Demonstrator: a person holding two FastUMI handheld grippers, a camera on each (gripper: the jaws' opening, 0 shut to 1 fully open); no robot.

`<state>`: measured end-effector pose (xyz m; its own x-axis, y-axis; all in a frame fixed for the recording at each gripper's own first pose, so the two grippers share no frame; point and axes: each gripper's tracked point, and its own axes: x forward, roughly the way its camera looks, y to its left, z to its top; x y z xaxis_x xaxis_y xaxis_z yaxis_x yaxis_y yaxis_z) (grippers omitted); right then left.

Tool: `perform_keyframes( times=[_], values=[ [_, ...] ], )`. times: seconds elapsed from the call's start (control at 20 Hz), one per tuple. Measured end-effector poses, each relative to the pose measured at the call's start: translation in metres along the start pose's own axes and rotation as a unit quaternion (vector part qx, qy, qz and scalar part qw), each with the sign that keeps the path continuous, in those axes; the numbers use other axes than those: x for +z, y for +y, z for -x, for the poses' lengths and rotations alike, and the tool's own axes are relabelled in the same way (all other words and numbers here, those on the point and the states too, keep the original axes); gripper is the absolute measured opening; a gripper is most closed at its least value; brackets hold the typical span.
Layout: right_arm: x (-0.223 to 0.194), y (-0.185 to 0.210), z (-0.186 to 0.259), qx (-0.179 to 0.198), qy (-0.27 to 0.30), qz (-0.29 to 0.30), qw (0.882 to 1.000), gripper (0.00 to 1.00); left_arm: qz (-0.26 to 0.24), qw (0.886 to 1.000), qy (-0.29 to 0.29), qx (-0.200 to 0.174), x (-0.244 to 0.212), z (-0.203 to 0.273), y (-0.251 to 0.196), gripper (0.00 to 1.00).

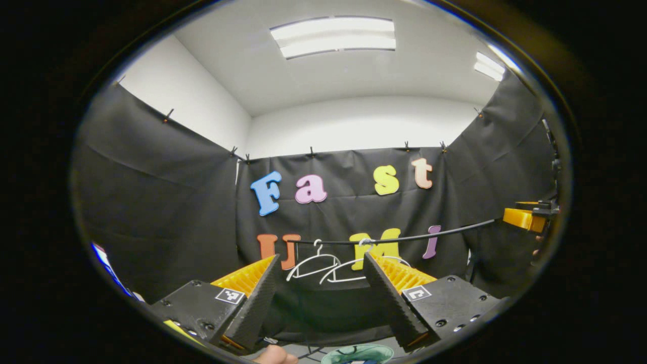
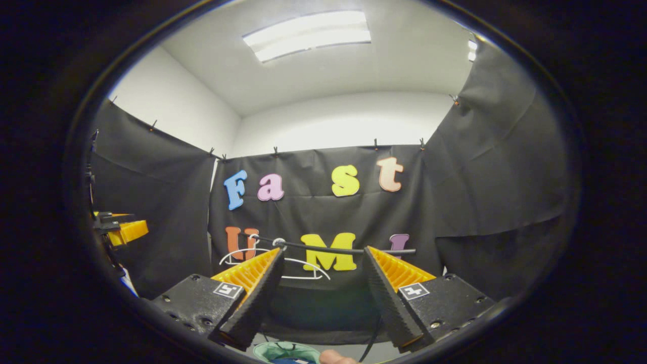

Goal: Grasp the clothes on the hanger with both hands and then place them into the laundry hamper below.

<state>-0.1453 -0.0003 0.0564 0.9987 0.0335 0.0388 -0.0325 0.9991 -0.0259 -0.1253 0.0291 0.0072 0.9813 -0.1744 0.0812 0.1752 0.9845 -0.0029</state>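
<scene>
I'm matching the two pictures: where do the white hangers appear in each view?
Left gripper view: white hangers hang from the black rail, centre, between the fingers.
Right gripper view: white hangers sit left of centre, partly behind one finger.
Shared landmark: the black rail.

Count of things in the booth
Two white hangers [image 1: 323, 268] on one black rod [image 1: 404, 237]; one hamper [image 1: 358, 354] below the rod
</scene>
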Motion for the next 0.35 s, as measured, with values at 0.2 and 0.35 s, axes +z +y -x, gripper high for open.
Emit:
perform_keyframes(
  times=[0.2,0.35],
  values=[
    [0.005,0.015,0.003,-0.006,-0.009,0.004,1.0,1.0,0.0,1.0,-0.017,-0.015,0.009,-0.003,0.008,0.98],
    [0.011,0.025,0.002,-0.005,-0.022,0.011,1.0,1.0,0.008,1.0,-0.017,-0.022,0.007,-0.006,0.014,0.98]
  ],
)
